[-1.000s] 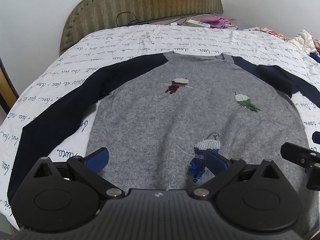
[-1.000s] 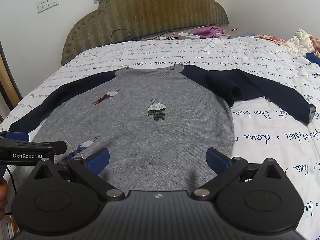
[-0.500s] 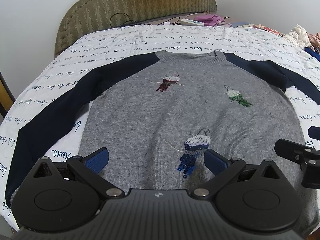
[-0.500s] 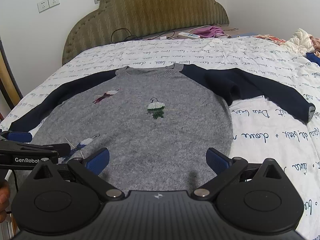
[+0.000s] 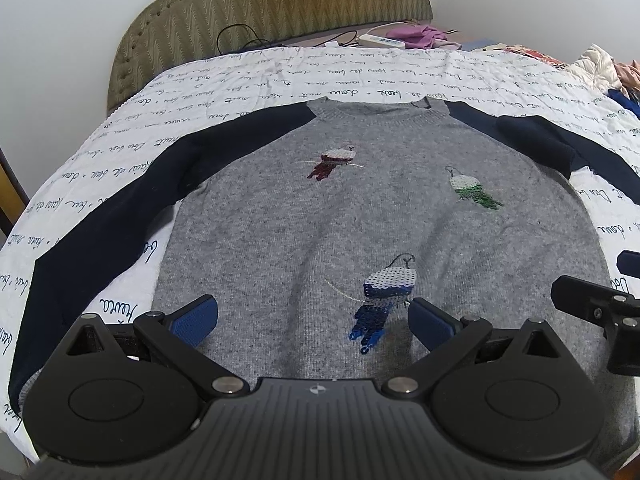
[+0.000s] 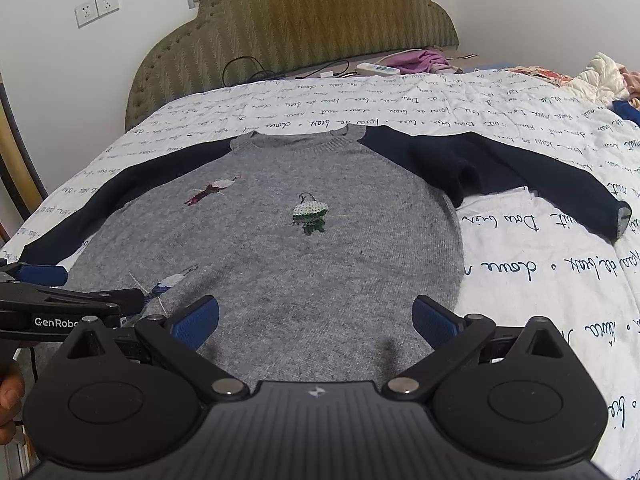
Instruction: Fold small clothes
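A small grey sweater (image 5: 304, 232) with navy sleeves and three sequin birds lies flat, front up, on the bed; it also shows in the right wrist view (image 6: 320, 264). Its left sleeve (image 5: 100, 224) stretches out to the left, its right sleeve (image 6: 520, 176) to the right, bunched near the armpit. My left gripper (image 5: 312, 320) is open and empty above the lower left of the hem. My right gripper (image 6: 316, 320) is open and empty above the lower right of the hem. Each gripper shows at the edge of the other's view.
The bed has a white quilt (image 6: 540, 280) with blue script and an olive padded headboard (image 6: 304, 20). A power strip (image 6: 378, 69), cables and a purple cloth (image 6: 420, 58) lie behind the quilt. More clothes (image 5: 604, 68) are piled at the far right.
Both grippers have drawn back a little from the sweater; more of the hem area and the blue bird shows between the left gripper's fingers. The sweater has not moved.
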Action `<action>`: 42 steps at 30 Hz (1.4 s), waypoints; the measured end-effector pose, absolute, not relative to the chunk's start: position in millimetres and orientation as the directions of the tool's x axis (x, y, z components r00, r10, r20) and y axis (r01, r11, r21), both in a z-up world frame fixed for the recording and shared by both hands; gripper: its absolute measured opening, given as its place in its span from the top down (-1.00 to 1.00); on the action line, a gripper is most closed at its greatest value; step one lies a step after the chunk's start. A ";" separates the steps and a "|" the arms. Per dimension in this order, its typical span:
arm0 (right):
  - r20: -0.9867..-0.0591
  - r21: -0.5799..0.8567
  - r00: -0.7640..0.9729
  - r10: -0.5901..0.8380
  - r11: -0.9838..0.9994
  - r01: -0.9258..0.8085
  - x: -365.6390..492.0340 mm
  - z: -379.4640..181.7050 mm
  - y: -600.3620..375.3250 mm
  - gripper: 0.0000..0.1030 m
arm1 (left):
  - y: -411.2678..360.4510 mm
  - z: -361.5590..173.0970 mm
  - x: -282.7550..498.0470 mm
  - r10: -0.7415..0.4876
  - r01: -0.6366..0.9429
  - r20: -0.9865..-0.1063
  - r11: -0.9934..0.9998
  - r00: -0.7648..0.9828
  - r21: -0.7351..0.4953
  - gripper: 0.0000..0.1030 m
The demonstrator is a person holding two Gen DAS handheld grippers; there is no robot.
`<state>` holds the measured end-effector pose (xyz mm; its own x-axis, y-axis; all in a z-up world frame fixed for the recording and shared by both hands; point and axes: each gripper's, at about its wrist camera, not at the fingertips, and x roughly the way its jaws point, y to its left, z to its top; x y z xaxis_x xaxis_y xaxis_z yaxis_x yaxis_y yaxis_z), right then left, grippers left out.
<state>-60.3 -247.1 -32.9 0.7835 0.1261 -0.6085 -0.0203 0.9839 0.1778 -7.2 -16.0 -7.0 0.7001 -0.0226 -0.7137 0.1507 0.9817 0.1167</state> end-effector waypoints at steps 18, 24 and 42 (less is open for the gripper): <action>-0.605 0.203 0.783 0.144 0.979 -0.023 -59.0 -38.0 -254.9 -1.00 | -25.2 -12.1 -5.0 -0.003 0.160 -0.719 0.976 0.695 0.150 -0.99; -0.601 0.218 0.782 0.165 0.975 -0.037 -57.9 -40.7 -256.8 -1.00 | -28.8 -14.8 -2.5 -0.002 0.164 -0.722 0.974 0.692 0.155 -0.99; -0.612 0.248 0.773 0.169 0.969 -0.015 -50.4 -50.4 -271.3 -1.00 | -44.0 -22.1 6.4 0.006 0.176 -0.733 0.969 0.680 0.172 -0.99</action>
<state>-50.4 -271.3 -50.4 0.7726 0.1688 -0.6120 -0.0151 0.9686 0.2481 6.4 -44.0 -22.1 0.6799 0.0061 -0.7333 0.1763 0.9693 0.1715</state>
